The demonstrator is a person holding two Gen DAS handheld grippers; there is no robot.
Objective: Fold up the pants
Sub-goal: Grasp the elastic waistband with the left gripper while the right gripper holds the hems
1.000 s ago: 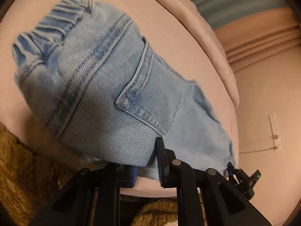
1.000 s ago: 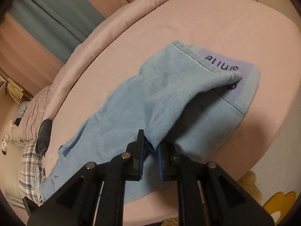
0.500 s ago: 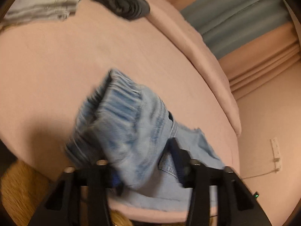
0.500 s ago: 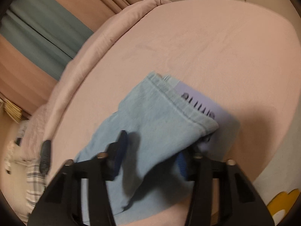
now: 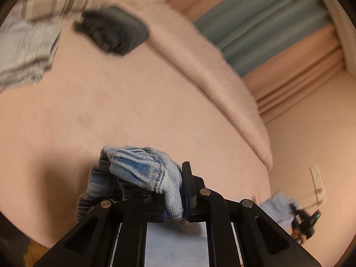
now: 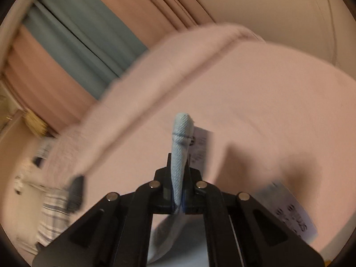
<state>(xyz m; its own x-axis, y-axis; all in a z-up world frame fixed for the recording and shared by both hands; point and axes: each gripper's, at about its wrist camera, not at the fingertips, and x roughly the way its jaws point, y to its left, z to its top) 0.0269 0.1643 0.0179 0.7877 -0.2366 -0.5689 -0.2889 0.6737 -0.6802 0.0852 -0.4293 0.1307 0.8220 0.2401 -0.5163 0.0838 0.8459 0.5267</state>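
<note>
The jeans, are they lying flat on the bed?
No. The jeans are bunched and pinched in the left gripper and right gripper, above the pink bed.

Dim warm light, motion blur, soft shadows, dark fisheye-bent edges

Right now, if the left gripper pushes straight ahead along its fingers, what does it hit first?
Beyond the pants clamped in the left gripper, the first thing looks like the bare pink bed surface. The dark folded garment lies farther back and to the left, probably off that line; depth is unclear.
</note>
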